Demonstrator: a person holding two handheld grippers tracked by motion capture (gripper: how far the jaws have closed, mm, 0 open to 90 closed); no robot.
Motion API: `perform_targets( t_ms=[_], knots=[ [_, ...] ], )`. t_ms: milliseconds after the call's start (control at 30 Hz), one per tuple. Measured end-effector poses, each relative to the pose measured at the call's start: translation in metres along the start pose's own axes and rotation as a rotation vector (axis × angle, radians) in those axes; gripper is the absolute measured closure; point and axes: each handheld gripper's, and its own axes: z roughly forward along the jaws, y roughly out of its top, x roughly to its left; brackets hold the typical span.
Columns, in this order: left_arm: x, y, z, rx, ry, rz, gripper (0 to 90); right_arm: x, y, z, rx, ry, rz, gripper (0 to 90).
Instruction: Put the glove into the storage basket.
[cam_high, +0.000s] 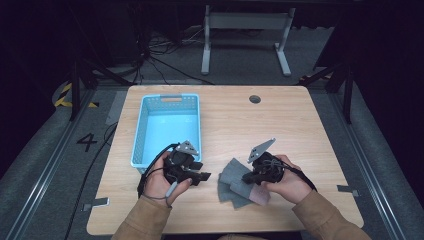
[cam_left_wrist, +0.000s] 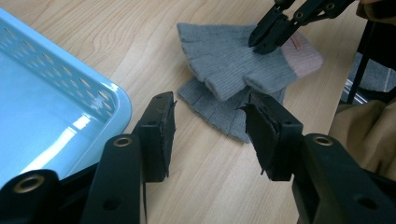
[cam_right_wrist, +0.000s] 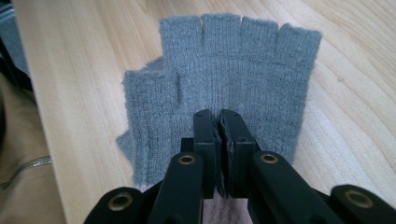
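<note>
Gloves (cam_high: 240, 182) lie stacked at lower centre of the high view, right of the basket (cam_high: 141, 130). My right gripper (cam_right_wrist: 218, 116), jaws closed, pins the top glove (cam_right_wrist: 224, 74); my left gripper (cam_left_wrist: 210, 126) gapes empty. I should lift straight, peeling one glove only.

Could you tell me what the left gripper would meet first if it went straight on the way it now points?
Most likely the lower grey glove, whose edge lies on the table just past the open left gripper. Depth is hard to judge.
</note>
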Motion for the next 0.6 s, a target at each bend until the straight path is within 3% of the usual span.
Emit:
perform_targets(
  t_ms=[200,333,500,600],
  knots=[
    [0.000,-0.002,0.000,-0.005,-0.001,0.003,54.8,-0.001,-0.002,0.014,0.022,0.009,0.013,83.7],
    [0.000,-0.003,0.002,-0.019,-0.025,-0.001,54.7,-0.001,-0.003,0.016,0.020,0.012,0.025,80.5],
    [-0.002,-0.005,0.006,-0.010,-0.028,0.024,55.7,-0.003,-0.006,0.006,-0.032,0.025,0.053,76.1],
    [-0.003,-0.006,0.009,-0.011,-0.044,0.027,58.5,-0.008,-0.011,-0.006,-0.069,0.009,0.071,74.6]
  ],
)
